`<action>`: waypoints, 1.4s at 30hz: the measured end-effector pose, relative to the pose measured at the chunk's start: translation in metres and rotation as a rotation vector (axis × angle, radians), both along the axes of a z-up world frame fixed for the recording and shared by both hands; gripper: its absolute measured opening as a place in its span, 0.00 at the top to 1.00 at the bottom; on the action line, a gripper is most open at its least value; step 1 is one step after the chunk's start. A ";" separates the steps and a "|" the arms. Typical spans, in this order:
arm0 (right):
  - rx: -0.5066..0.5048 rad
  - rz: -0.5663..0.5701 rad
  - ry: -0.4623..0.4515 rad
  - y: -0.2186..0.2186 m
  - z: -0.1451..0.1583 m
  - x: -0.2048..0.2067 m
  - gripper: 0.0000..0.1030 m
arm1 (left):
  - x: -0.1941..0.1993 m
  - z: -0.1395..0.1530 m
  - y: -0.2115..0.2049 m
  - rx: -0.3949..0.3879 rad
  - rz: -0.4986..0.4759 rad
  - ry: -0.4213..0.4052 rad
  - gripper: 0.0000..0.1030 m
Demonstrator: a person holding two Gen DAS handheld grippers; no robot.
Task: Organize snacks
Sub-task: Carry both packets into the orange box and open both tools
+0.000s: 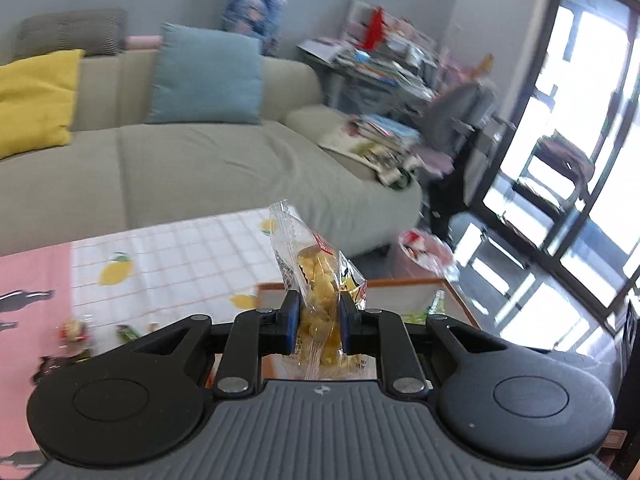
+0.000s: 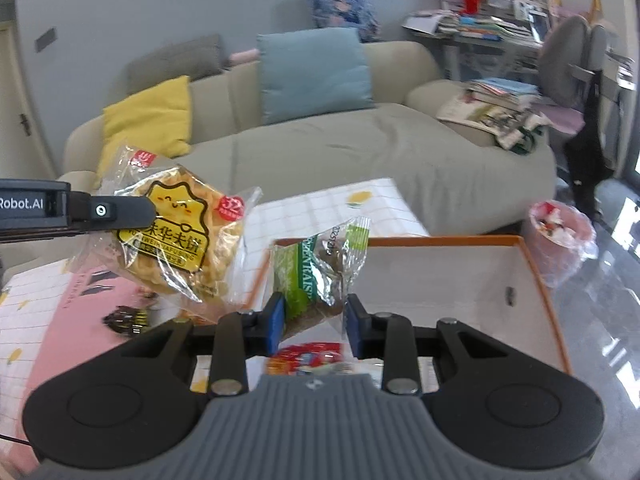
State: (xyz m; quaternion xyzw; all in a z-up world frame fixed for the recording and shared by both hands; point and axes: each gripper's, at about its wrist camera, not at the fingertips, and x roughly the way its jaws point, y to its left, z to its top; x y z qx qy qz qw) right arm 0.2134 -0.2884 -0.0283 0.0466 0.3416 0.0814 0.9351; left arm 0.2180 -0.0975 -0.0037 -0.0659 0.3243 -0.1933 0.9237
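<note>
Gripping yellow waffle packet (image 1: 316,292) in my left gripper (image 1: 319,322), left wrist view: pads clamped on clear wrapper, packet lifted above near-left corner of orange-rimmed box (image 1: 460,300), checked tablecloth (image 1: 180,256) behind, sofa (image 1: 220,160) far. Right wrist view: my right gripper (image 2: 314,322) clenched on green raisin packet (image 2: 308,280), held above box (image 2: 536,264); waffle packet (image 2: 176,248) hung at left, red snack (image 2: 308,356) lay inside box, near.

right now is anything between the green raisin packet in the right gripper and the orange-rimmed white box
Nothing visible blocks it. The green raisin packet, clamped in the right gripper, hangs above the orange-rimmed white box. The left gripper's yellow waffle packet is off to the left, outside the box.
</note>
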 end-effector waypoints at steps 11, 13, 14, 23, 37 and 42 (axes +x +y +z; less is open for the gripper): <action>-0.021 -0.092 0.187 -0.039 -0.046 0.038 0.71 | 0.038 -0.041 -0.053 0.072 -0.129 0.086 0.79; -0.018 -0.099 0.214 -0.042 -0.053 0.045 0.71 | 0.042 -0.047 -0.059 0.092 -0.143 0.099 0.80; -0.018 -0.100 0.226 -0.042 -0.056 0.048 0.71 | 0.045 -0.052 -0.061 0.100 -0.148 0.109 0.80; -0.038 -0.104 0.296 -0.045 -0.083 0.071 0.72 | 0.070 -0.080 -0.069 0.126 -0.157 0.180 0.80; -0.080 -0.102 0.314 -0.044 -0.092 0.080 0.70 | 0.085 -0.095 -0.077 0.218 -0.146 0.226 0.79; -0.104 -0.104 0.308 -0.041 -0.088 0.076 0.67 | 0.081 -0.092 -0.076 0.248 -0.145 0.212 0.75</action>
